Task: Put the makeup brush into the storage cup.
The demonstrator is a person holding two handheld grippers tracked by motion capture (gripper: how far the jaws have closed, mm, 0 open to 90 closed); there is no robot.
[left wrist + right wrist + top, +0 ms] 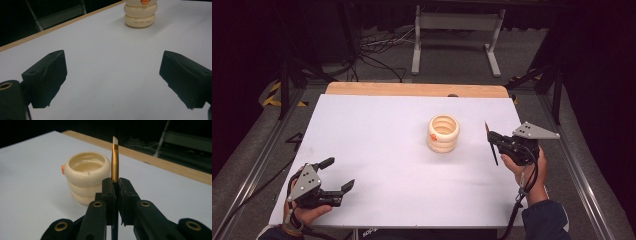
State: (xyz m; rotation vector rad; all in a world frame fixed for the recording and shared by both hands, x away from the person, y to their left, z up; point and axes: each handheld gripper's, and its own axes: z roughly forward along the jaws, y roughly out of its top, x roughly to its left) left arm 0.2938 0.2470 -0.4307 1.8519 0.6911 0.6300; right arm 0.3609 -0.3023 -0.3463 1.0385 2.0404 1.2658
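Observation:
A cream ringed cup [443, 133] with an orange spot on its side stands upright right of the table's middle, its mouth open and nothing visible inside. It also appears in the left gripper view as the cup [140, 13] far ahead, and in the right gripper view as the cup [87, 177] just left of the jaws. My right gripper [493, 138], to the right of the cup and apart from it, is shut on a thin dark pen [491, 145]. Above the jaws the pen [115, 160] shows a gold band and a pale tip. My left gripper [339, 173] rests open near the front left corner, nothing between its jaws.
A white sheet [377, 145] covers the table, with a wooden edge [412, 89] along the far side. Beyond it on the floor stand a grey metal frame [457, 30] and loose cables [377, 52]. Rails run along both sides of the table.

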